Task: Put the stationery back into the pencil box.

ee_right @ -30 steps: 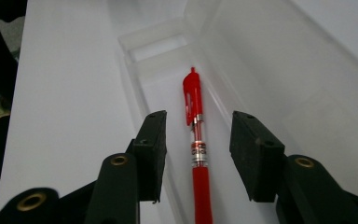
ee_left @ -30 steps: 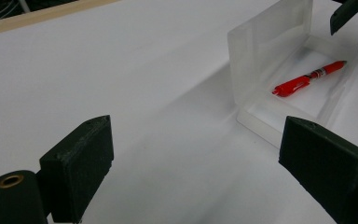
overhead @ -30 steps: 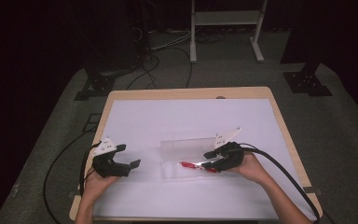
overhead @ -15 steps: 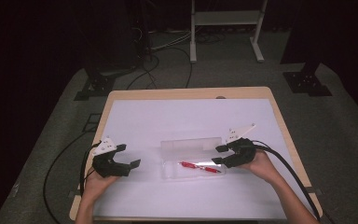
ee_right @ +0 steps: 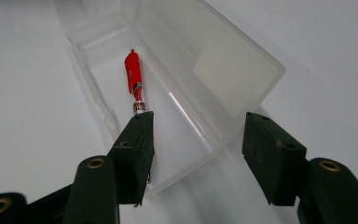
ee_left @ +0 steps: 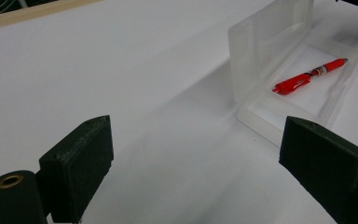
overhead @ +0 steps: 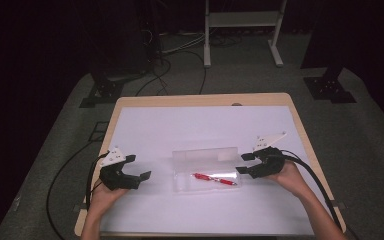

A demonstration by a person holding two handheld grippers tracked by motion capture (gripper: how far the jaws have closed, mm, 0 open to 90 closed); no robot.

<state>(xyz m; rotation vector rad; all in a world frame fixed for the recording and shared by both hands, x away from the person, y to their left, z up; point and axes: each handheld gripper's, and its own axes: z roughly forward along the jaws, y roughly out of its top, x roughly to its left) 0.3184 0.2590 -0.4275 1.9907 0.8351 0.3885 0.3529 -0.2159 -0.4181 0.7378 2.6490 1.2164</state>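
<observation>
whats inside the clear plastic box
One red pen lies flat on the floor of the clear plastic box, lid open. In the right gripper view a jaw covers the pen's tip end.

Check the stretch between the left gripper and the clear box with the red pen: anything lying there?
Nothing. In the high view, bare white table cover separates the left gripper from the clear box holding the red pen.

Fingers: two black fingers (ee_right: 137,154) rise from the bottom of the frame, spread apart.
Box: clear plastic rectangular box (ee_right: 242,70), lid open, centre to upper frame.
Pen: red plastic pen (ee_right: 134,81) inside the box, lower end hidden behind left finger.
Surface: white surface (ee_right: 28,93) all around.
</observation>
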